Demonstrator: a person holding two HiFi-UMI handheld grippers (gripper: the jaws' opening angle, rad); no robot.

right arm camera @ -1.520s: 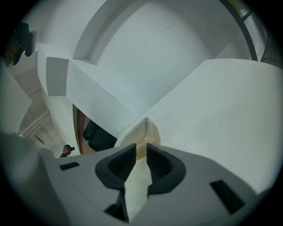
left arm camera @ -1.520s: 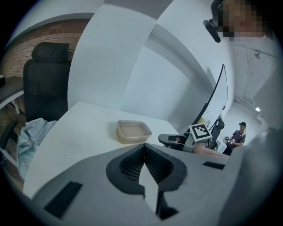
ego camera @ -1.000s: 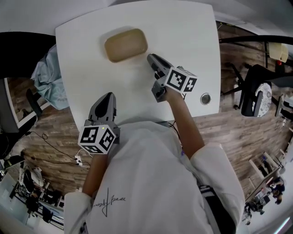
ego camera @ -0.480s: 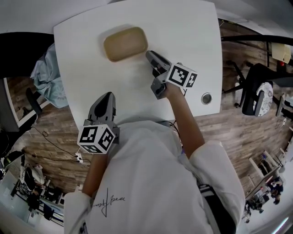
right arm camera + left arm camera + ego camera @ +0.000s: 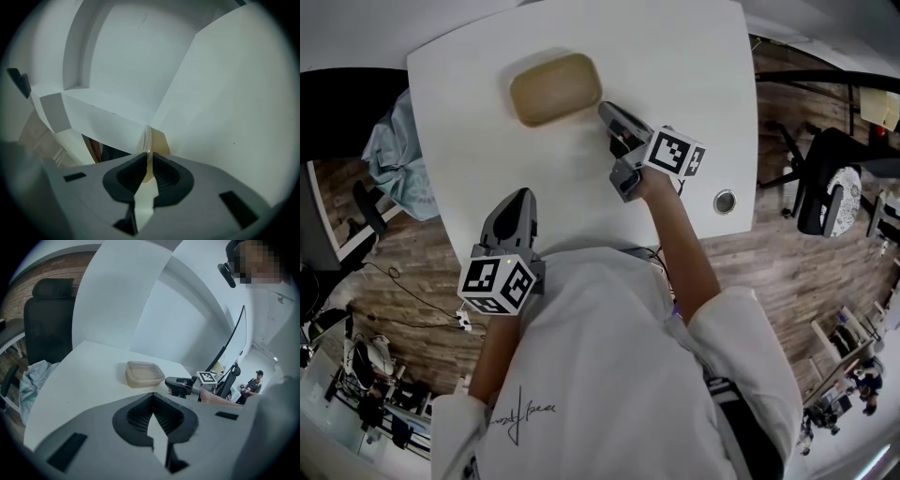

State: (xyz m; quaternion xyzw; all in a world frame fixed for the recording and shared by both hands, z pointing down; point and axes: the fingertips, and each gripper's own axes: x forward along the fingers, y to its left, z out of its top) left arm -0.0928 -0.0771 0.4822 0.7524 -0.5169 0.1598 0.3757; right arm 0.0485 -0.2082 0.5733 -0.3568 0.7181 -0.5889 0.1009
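A tan, lidded plastic container (image 5: 555, 89) lies on the far part of the white table (image 5: 675, 66). My right gripper (image 5: 604, 107) reaches up to its right end. In the right gripper view the container's thin rim (image 5: 148, 140) runs in between the jaws of that gripper (image 5: 149, 157), which stand almost together on it. My left gripper (image 5: 520, 195) hovers at the table's near edge, shut and holding nothing. Its own view shows that gripper (image 5: 152, 395) with the tips meeting, the container (image 5: 144, 374) well ahead, and the right gripper (image 5: 180, 383) beside the container.
A black chair (image 5: 47, 329) with a light blue cloth (image 5: 394, 155) stands left of the table. A round metal grommet (image 5: 725, 201) sits in the table's right side. Another office chair (image 5: 825, 178) stands on the wooden floor at right. A person (image 5: 253, 385) stands far off.
The right gripper has moved forward to the container's end and its jaws have narrowed onto the rim. The left gripper has stayed where it was.
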